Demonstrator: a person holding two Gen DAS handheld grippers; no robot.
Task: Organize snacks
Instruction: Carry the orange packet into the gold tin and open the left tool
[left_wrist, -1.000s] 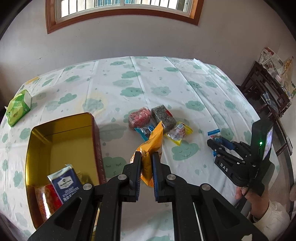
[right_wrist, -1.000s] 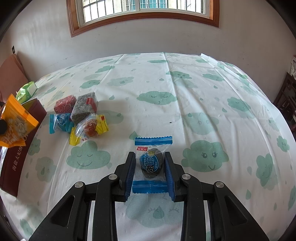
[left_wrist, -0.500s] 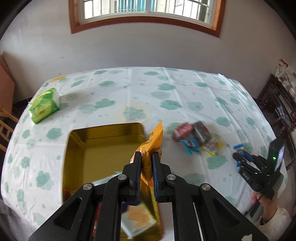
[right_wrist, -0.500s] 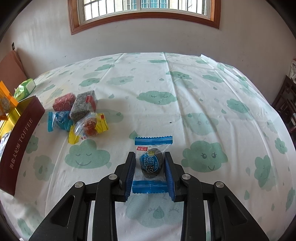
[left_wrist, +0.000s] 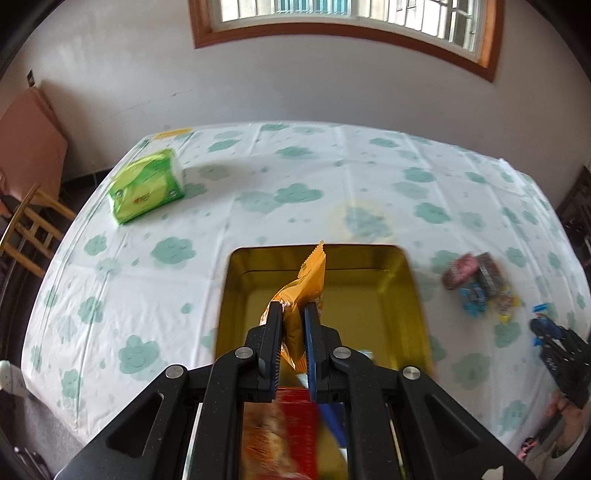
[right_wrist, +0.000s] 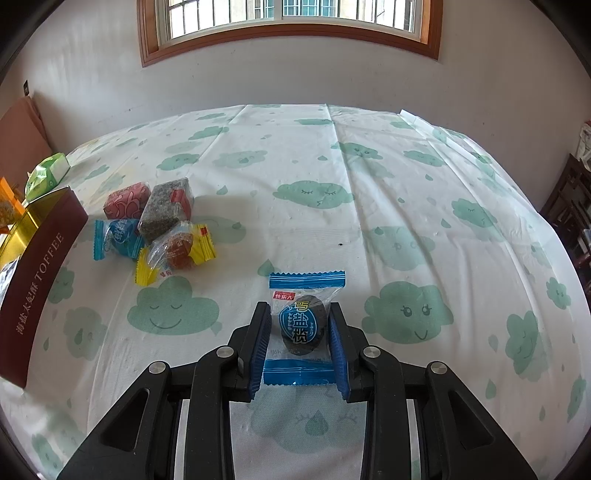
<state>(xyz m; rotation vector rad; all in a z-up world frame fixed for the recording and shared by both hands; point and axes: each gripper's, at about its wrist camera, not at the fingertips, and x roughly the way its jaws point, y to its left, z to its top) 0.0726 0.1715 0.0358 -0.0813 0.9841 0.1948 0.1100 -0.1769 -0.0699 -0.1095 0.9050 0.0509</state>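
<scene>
The left gripper (left_wrist: 293, 314) pinches a crinkled orange foil snack packet (left_wrist: 304, 284) between its fingers, pressed tight on the packet's lower half, and holds it above the open rectangular gold-lined tin (left_wrist: 413, 291), roughly over the tin's middle. Other wrapped snacks already lie in the tin's near end, blurred below the fingers.

To do this drop well, I would lower the packet until its bottom edge is inside the walls before letting go, aiming at the bare gold floor toward the far end so that it does not land on the packets already there (a light foil bag can skid off a rim).

The right gripper (right_wrist: 299, 332) is closed on a clear, blue-edged plastic candy packet with a dark round sweet inside (right_wrist: 303, 325), its pads against the wrapper's sides, near the table's front edge on the white cloud-print cloth (right_wrist: 406, 221). Four more wrapped snacks (right_wrist: 155, 225) wait in a cluster beside the tin's maroon outer wall (right_wrist: 40, 273).
</scene>
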